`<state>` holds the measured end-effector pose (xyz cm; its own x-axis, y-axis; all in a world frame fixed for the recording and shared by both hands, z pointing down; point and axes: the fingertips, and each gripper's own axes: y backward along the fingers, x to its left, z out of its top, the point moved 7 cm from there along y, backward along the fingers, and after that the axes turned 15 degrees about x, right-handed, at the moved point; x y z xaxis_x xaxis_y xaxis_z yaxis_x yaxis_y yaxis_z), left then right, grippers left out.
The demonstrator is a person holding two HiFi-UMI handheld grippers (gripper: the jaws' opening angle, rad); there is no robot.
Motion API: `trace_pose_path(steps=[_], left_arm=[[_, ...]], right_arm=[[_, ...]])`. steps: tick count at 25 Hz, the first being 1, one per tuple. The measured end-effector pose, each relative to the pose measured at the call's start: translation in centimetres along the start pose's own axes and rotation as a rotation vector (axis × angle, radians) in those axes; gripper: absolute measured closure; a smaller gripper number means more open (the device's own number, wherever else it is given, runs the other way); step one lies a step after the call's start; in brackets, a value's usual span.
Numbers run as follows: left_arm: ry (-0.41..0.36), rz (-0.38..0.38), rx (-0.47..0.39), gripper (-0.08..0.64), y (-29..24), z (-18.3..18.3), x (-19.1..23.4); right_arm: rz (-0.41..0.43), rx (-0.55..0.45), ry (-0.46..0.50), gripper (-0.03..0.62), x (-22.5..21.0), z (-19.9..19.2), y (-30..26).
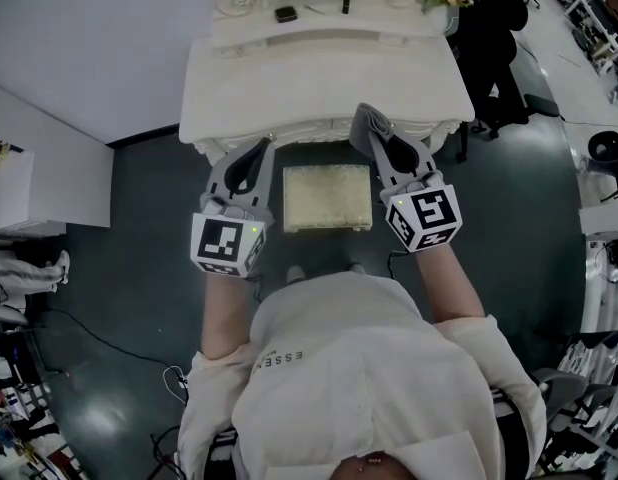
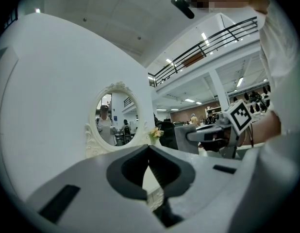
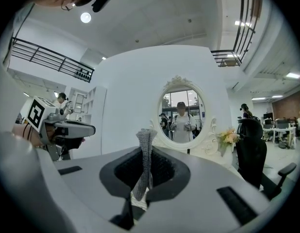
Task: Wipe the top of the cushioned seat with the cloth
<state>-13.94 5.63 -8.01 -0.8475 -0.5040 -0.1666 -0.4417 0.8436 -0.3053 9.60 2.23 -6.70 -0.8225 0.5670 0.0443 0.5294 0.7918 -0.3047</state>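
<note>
Two grippers are raised in front of you, level with the front edge of the white bench (image 1: 319,78), and neither touches the cushioned seat (image 1: 327,198). The seat stands on the floor just in front of the bench, between the two grippers in the head view and below them.

Your right gripper (image 3: 146,176) is clenched on the cloth (image 3: 145,140). A narrow grey knitted fold is pinched between the jaws and pokes out past their tips. Judging by that hold, the cloth is ready to be carried down to the seat, and wiping has not begun. Your left gripper (image 2: 149,149) has its jaws pressed together with nothing between them, so it looks like the spare one, kept out of the way to the seat's left.

Both gripper views point up and outward at the oval mirror (image 3: 183,110) and the wall, so neither shows the seat. Most of the cloth is buried inside the jaws, and its full size cannot be judged. The head view shows only the seat's pale top. Its legs are out of sight, and whether the surface is dirty is too fine to make out.
</note>
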Motion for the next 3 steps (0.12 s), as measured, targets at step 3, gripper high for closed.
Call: trace_pose_path(steps=[3], left_arm=[[0.002,0.012,0.002,0.558,0.29,-0.27,0.20]], right_arm=[[0.003,-0.004,0.008,0.565,0.30,0.03,-0.01]])
